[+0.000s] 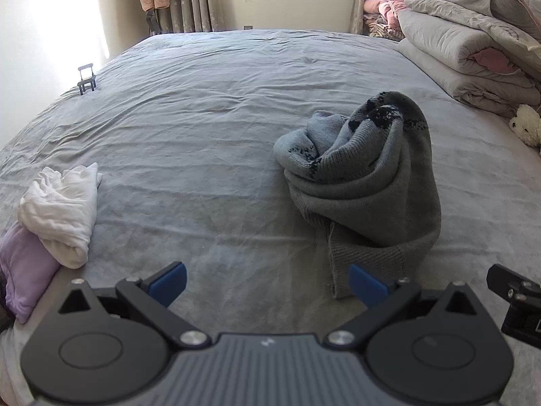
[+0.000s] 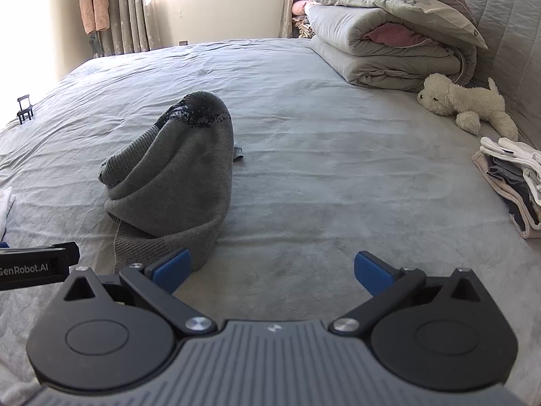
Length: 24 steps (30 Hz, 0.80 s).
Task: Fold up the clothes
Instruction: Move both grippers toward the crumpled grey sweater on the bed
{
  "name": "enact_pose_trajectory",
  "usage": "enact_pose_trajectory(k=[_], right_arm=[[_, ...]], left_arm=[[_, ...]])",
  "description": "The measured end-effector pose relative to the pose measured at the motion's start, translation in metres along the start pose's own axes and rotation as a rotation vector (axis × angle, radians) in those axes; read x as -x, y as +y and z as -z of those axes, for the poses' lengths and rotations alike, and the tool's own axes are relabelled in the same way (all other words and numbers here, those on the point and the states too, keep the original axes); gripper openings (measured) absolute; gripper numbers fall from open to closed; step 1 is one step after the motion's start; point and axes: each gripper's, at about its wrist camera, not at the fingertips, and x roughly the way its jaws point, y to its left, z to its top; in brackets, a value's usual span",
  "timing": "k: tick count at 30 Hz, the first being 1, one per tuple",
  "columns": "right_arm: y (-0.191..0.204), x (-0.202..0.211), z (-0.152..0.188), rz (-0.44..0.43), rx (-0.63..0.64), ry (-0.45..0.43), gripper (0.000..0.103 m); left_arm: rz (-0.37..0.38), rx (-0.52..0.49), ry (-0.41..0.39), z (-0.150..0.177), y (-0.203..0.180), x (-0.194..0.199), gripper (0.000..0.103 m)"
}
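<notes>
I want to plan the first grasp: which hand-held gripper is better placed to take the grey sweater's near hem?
Probably the left hand-held gripper. The grey sweater has its ribbed hem right by that gripper's right pad, while the right hand-held gripper mostly faces bare bed sheet. Both are open and empty.

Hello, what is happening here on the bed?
A person holds two grippers over a bed to fold clothes. Both the left gripper and the right gripper are open and hold nothing. A grey sweater lies crumpled in a heap just ahead of them, not yet touched. A folded stack sits at the right; a white garment lies at the left.
</notes>
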Motion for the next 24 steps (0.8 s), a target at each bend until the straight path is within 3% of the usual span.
enact_pose_trajectory(k=[11, 18, 24], right_arm=[[0.002, -0.004, -0.002, -0.005, 0.000, 0.019, 0.103], [0.001, -0.003, -0.005, -0.016, 0.008, 0.008, 0.103], [-0.001, 0.005, -0.006, -0.005, 0.015, -0.024, 0.103]], left_arm=[[0.017, 0.019, 0.037, 0.000, 0.001, 0.001, 0.103], [-0.032, -0.011, -0.014, 0.003, -0.006, 0.019, 0.103], [-0.060, 0.024, -0.026, 0.011, -0.005, 0.009, 0.103]])
